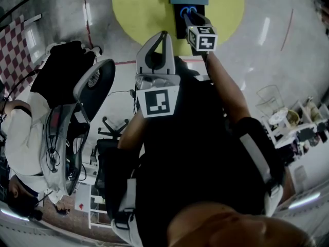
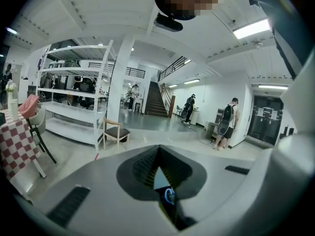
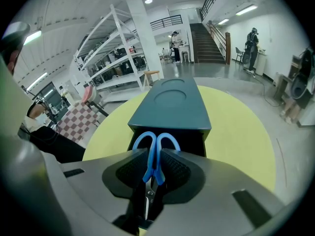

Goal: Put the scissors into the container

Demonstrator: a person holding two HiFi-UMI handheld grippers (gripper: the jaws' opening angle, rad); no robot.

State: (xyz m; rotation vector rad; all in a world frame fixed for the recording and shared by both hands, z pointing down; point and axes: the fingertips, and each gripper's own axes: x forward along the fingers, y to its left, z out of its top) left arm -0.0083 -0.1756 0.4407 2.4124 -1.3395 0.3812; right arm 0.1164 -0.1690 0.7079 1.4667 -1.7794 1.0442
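Yellow table, teal container, right gripper pinching scissors, blades mostly hidden

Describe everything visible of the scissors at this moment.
The scissors have two bright blue, plastic-looking loop handles and silvery metal blades. They are closed. The right gripper has its jaws shut on the handle shanks just below the loops, so the loops point forward and the blades point back toward the camera, partly hidden in the dark gap. The loops sit in front of the open dark drawer of the teal container; whether they touch it cannot be told.
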